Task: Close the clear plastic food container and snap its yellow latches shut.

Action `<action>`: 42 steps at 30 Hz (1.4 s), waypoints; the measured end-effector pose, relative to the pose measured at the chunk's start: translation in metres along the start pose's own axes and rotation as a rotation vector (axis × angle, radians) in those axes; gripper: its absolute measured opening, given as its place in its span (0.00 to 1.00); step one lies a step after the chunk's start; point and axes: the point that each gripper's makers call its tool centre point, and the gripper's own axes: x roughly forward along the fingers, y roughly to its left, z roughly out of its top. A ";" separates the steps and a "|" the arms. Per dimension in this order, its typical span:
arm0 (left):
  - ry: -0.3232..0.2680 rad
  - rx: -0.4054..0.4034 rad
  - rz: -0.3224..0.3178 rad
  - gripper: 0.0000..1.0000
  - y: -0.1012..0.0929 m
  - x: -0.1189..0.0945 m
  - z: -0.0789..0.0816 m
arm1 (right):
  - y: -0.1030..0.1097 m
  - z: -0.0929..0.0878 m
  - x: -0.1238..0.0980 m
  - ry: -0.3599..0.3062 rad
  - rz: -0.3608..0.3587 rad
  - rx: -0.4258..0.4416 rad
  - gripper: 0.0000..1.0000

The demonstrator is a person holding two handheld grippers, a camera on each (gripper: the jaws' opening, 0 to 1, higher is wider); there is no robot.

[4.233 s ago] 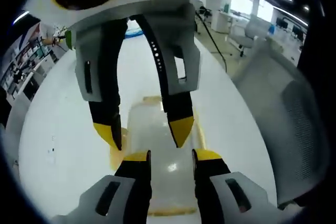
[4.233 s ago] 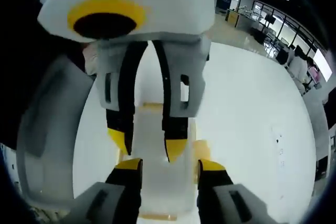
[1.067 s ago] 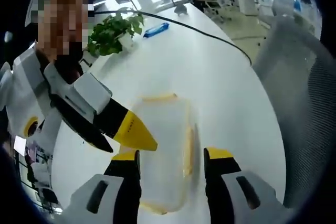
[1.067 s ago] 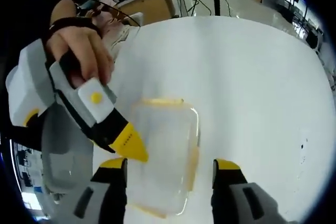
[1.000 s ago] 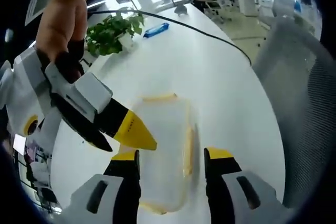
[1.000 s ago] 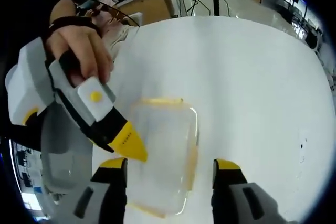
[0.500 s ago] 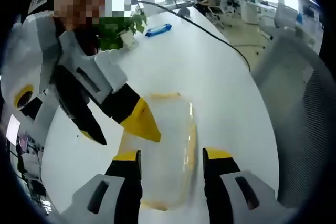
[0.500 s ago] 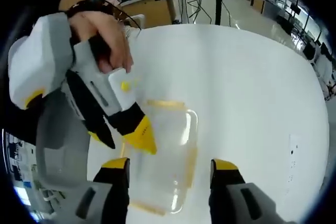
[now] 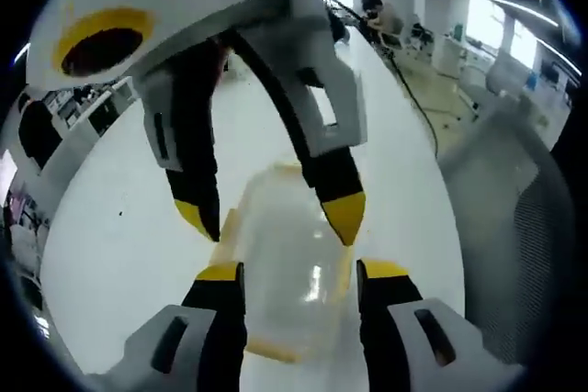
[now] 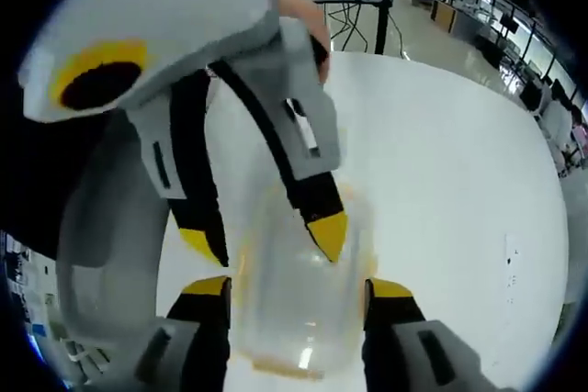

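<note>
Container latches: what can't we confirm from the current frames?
- Left gripper view: the right gripper hangs over the container, covering its far end; latch state unreadable.
- Right gripper view: the left gripper covers the container's far half; the clear lid is blurred, so seating cannot be told.
- Both views: each view's own jaws hide the near corners.
- Contact between tips and latches: cannot tell.

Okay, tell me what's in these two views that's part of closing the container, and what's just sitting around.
Part of the job:
clear container
yellow latches
left gripper
right gripper

Just around:
white table
mesh chair
</note>
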 end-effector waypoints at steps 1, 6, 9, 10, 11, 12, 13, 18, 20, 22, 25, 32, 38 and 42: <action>0.001 0.006 -0.003 0.47 0.001 0.001 -0.001 | 0.003 -0.001 0.000 0.002 -0.004 -0.007 0.56; 0.020 0.039 -0.032 0.51 0.001 0.006 -0.004 | 0.010 -0.008 0.002 0.023 -0.019 -0.029 0.56; 0.033 0.049 -0.039 0.50 0.001 0.007 -0.006 | 0.010 -0.009 0.001 0.014 -0.025 -0.015 0.56; 0.036 0.052 -0.040 0.50 0.001 0.007 -0.006 | 0.010 -0.010 0.002 0.014 -0.030 -0.006 0.56; 0.038 0.051 -0.041 0.49 0.001 0.007 -0.006 | 0.011 -0.012 0.003 0.015 -0.029 -0.001 0.56; 0.036 0.047 -0.040 0.49 0.001 0.007 -0.006 | 0.011 -0.013 0.004 0.015 -0.029 0.012 0.56; 0.035 0.038 -0.035 0.49 0.003 0.006 -0.005 | 0.013 -0.015 0.005 0.019 -0.025 0.023 0.56; 0.025 -0.010 0.000 0.47 0.012 0.001 -0.007 | 0.005 -0.024 0.005 0.015 -0.099 0.095 0.55; 0.017 -0.048 0.022 0.46 0.018 -0.001 -0.009 | 0.001 -0.023 0.005 -0.028 -0.128 0.159 0.52; 0.022 -0.048 0.054 0.47 0.023 -0.003 -0.013 | -0.002 -0.023 0.005 -0.055 -0.157 0.213 0.47; 0.007 -0.091 0.102 0.48 0.028 -0.007 -0.015 | -0.002 -0.025 0.007 -0.070 -0.210 0.232 0.48; -0.019 -0.159 0.173 0.48 0.031 -0.009 -0.022 | -0.016 -0.013 0.004 -0.186 -0.444 0.306 0.46; -0.067 -0.172 0.281 0.49 0.041 -0.014 -0.017 | -0.026 -0.002 -0.013 -0.320 -0.628 0.482 0.47; -0.074 -0.201 0.321 0.50 0.042 -0.016 -0.018 | -0.026 -0.002 -0.015 -0.332 -0.709 0.538 0.49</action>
